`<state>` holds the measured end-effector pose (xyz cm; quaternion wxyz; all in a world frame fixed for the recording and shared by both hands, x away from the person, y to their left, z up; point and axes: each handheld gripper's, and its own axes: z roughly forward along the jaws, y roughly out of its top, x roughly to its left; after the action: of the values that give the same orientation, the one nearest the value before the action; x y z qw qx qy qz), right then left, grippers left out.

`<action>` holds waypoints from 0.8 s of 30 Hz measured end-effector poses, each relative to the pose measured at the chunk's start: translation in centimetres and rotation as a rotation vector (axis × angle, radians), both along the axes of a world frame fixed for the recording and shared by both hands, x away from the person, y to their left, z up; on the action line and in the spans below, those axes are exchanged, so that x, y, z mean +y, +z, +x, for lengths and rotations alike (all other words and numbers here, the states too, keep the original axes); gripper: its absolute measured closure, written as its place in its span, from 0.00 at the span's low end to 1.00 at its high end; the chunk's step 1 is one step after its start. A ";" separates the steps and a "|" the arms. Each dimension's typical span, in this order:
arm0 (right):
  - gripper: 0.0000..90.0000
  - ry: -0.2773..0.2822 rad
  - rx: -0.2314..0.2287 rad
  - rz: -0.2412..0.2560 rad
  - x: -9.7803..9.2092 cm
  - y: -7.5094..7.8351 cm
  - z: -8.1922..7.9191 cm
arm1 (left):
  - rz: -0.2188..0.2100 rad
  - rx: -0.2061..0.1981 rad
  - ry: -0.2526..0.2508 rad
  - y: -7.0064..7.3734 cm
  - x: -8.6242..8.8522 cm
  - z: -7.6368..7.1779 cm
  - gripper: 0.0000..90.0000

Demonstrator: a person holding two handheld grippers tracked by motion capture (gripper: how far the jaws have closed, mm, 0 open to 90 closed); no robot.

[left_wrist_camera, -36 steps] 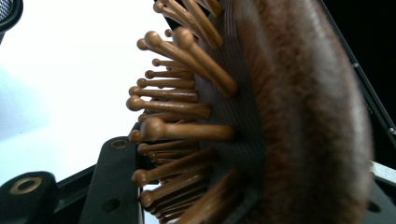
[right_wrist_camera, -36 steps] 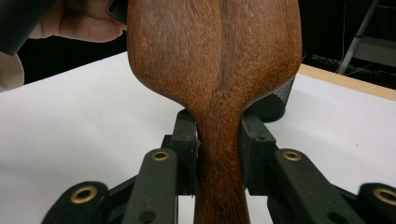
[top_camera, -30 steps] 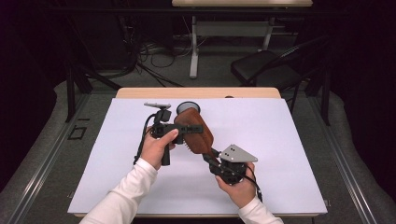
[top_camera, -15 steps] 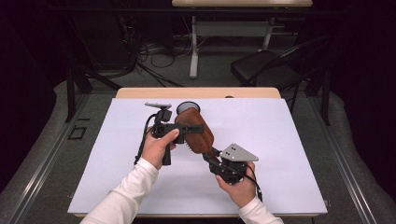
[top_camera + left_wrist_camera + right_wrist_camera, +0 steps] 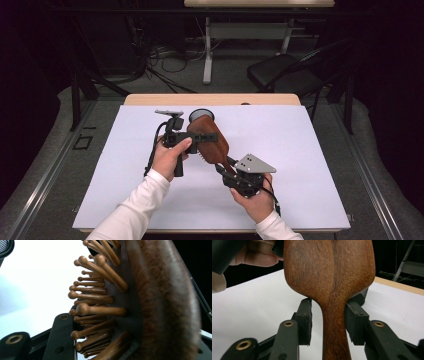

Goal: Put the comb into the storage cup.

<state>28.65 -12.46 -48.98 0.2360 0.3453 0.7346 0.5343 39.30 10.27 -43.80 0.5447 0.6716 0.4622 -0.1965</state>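
Change: hardly anything has been moved since the earlier frame; brush and grippers are kept in place.
High view: wooden hairbrush (image 5: 212, 142) is held above the white table (image 5: 310, 165); head clamped by left gripper (image 5: 207, 137), handle flanked by right gripper (image 5: 222, 170).
Left gripper view: knobbed wooden bristles (image 5: 97, 297) are set in a grey cushion.
Right gripper view: grained oval back is seen; jaws are parted, one pad touching, the other just clear.

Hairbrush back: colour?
Reddish-brown wood grain on the hairbrush, clearest in the right gripper view.

A wooden table (image 5: 150, 99) stood covered by a white sheet (image 5: 310, 165) leaving bare wood at twelve o'clock. On the sheet, toward twelve o'clock of its centre, rested a round black mesh cup (image 5: 199, 114).
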 end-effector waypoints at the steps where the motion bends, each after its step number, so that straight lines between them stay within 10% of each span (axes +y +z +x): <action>1: 0.64 0.001 -0.002 -0.001 0.0 0.0 0.0 | 0.003 -0.001 0.002 0.0 0.0 0.0 0.57; 24: 0.44 -0.039 0.035 0.023 0.3 -0.4 0.7 | 0.012 -0.019 0.052 0.1 0.6 0.3 0.57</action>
<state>29.38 -12.20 -49.40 0.2294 0.3715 0.7257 0.5317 39.62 10.88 -43.72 0.5500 0.6644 0.4755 -0.1734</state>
